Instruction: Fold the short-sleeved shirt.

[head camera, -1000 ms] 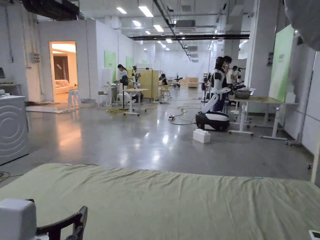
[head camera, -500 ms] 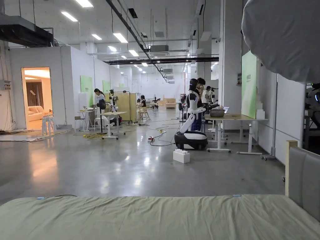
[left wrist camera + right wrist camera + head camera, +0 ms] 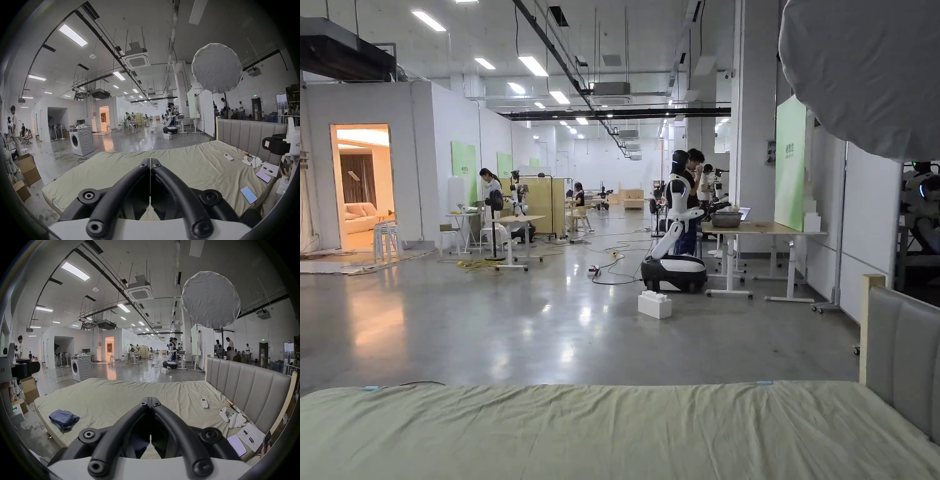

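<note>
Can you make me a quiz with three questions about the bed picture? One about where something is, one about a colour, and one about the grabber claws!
1. Where does the blue shirt lie?
A. on the bed, near its left edge
B. on the floor
C. on the headboard

2. What colour is the bed sheet?
A. red
B. pale green
C. black

3. How do the jaws of the right gripper stand?
A. wide open
B. closed on the shirt
C. closed on nothing

Answers: 1 A, it lies crumpled on the sheet; 2 B, the sheet looks pale green; 3 C, its tips meet with nothing between.
</note>
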